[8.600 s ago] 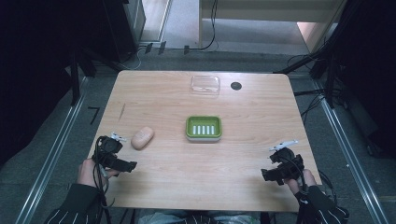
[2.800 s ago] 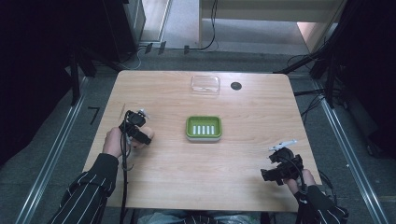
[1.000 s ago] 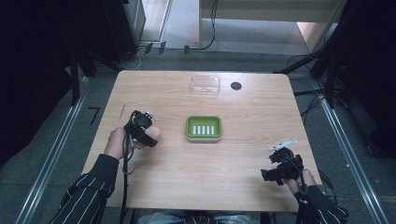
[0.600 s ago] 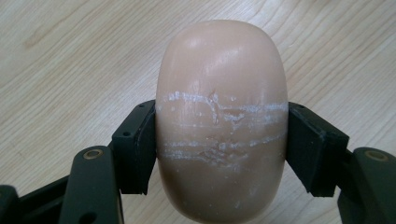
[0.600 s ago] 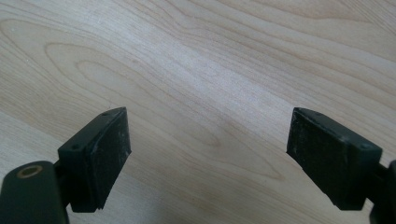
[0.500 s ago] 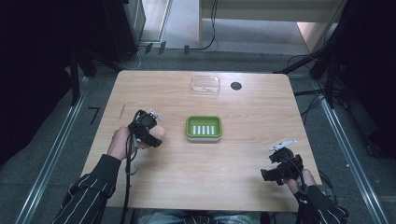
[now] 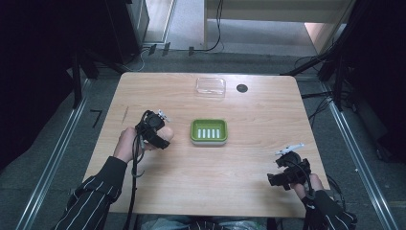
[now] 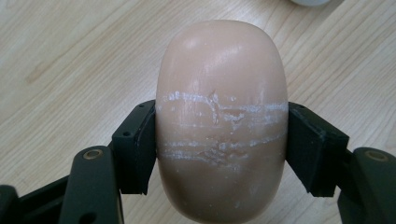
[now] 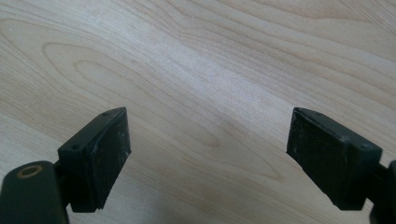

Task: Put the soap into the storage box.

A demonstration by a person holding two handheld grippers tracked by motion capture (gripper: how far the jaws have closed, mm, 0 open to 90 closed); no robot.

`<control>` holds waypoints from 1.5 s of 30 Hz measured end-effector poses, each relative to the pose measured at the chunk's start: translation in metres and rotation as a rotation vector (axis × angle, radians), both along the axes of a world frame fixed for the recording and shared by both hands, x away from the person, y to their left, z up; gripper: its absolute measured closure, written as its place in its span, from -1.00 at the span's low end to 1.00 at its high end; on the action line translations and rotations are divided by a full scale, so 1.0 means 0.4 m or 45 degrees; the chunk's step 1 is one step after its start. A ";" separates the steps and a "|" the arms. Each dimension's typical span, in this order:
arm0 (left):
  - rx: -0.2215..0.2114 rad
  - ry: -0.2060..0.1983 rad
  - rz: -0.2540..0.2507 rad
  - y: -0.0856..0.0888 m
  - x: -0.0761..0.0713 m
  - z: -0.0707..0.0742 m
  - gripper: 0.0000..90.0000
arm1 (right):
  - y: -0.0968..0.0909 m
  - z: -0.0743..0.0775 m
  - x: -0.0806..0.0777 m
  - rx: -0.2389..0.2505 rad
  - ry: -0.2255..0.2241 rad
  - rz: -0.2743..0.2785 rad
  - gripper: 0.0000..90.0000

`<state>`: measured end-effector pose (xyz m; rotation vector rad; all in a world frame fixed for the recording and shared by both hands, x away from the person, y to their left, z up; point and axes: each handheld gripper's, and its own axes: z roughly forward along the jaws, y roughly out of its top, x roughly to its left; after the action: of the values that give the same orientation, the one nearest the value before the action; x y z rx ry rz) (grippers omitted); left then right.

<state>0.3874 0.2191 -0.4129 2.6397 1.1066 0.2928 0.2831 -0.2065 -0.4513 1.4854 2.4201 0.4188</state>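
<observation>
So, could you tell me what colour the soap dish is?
Green soap dish, best in high view.

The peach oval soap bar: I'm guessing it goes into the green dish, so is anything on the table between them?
Nothing visible. The peach oval soap bar, clamped in the left gripper, is just left of the green slotted soap dish, with bare wood between them.

A light wooden table (image 7: 206, 191) stands on grey floor (image 7: 57, 158). Metal rails (image 7: 356, 158) run along the left and right. Cables (image 7: 218, 28) cross the far floor; both far corners lie dark.
</observation>
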 end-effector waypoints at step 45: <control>-0.027 -0.065 -0.057 -0.041 0.040 0.038 -0.26 | 0.001 -0.001 0.001 -0.006 0.001 0.000 -0.69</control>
<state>0.4032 0.2026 -0.3977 2.6193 1.0280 0.3358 0.2833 -0.2061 -0.4517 1.4843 2.4197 0.4125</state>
